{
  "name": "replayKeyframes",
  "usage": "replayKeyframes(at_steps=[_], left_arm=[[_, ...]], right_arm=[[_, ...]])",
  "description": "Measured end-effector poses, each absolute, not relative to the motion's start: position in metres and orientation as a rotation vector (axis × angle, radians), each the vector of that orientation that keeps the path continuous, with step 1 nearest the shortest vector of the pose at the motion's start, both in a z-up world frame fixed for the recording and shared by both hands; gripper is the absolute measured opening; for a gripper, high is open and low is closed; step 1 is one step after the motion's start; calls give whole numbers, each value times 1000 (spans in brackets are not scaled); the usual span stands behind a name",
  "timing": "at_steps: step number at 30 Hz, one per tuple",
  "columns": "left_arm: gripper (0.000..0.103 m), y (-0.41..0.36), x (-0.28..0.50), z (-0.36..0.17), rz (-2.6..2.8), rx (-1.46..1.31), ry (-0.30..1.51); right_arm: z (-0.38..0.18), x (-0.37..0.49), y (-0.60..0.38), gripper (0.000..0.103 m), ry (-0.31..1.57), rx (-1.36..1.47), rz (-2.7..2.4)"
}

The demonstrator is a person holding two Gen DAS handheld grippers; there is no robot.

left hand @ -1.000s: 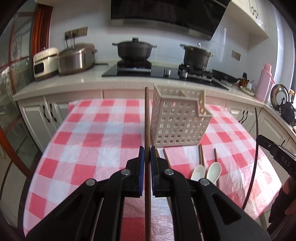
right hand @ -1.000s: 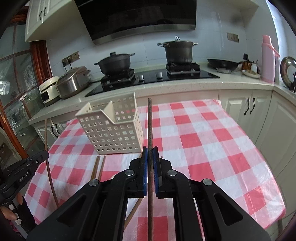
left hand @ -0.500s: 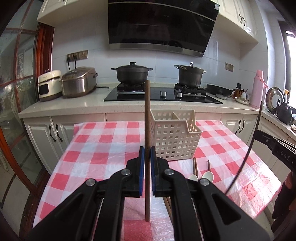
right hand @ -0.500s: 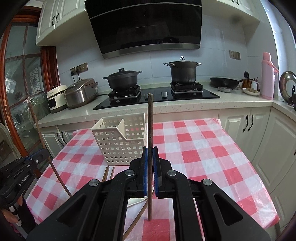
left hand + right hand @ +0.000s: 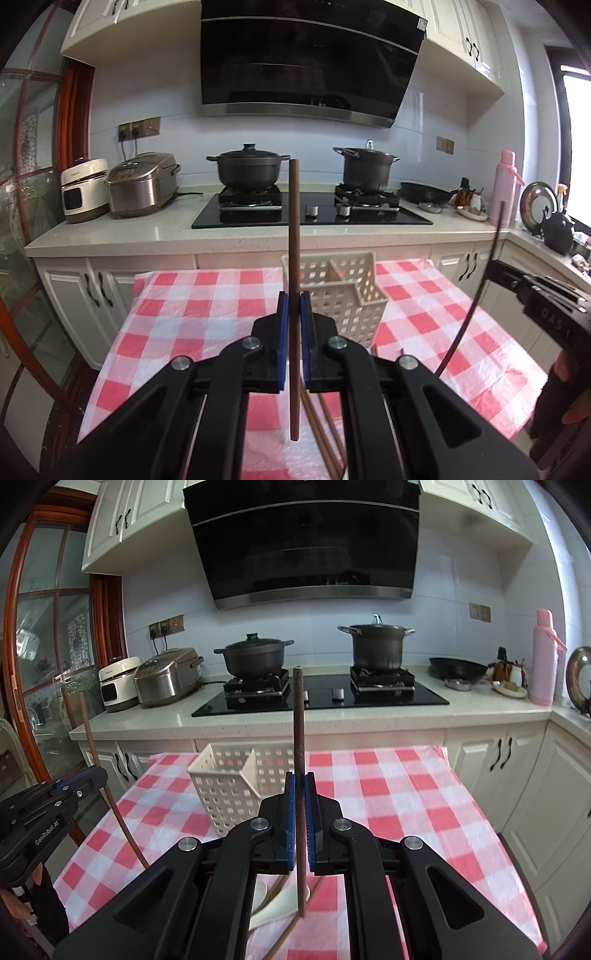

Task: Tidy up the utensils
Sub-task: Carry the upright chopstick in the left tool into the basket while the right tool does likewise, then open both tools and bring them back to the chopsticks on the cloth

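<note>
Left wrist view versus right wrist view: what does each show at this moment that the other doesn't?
Only the left wrist view shows the right gripper from outside, holding its chopstick. Only the right wrist view shows white spoons on the cloth, and the left gripper from outside. Both show the divided white basket on the checked tablecloth, and each gripper shut on an upright chopstick.

I'm working in a home kitchen. Ahead of me a black range hood (image 5: 310,62) hangs over a gas hob (image 5: 310,214) carrying two dark lidded pots (image 5: 247,168). A rice cooker (image 5: 142,184) sits plugged in on the pale stone counter (image 5: 110,232), with white cabinets (image 5: 122,513) above and below. A pink flask (image 5: 545,657) stands at the right, and the table (image 5: 388,775) wears a red-checked cloth.
</note>
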State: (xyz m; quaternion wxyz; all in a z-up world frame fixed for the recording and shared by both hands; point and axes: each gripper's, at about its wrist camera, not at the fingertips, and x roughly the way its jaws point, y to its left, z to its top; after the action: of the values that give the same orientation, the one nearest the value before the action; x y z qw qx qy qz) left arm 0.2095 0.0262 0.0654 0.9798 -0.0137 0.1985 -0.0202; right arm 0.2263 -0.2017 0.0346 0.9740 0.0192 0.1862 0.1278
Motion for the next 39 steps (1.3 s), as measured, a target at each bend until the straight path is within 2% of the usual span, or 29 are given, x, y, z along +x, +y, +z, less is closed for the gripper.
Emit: replayKeyframes(at_steps=[15,20,27,39], left_arm=[[6,16,274,180,-129,-39,324],[6,12,311,200,-113,-25,297],[6,16,366,175,-98,-53,328],[6,28,411,82,-147,-88,537]], right_arm=[[114,302,-180,7,289,52,335],[125,328,-168,7,262,34,345],[104,363,-157,7,301,63,384],[43,397,-141,6,486,79,434]])
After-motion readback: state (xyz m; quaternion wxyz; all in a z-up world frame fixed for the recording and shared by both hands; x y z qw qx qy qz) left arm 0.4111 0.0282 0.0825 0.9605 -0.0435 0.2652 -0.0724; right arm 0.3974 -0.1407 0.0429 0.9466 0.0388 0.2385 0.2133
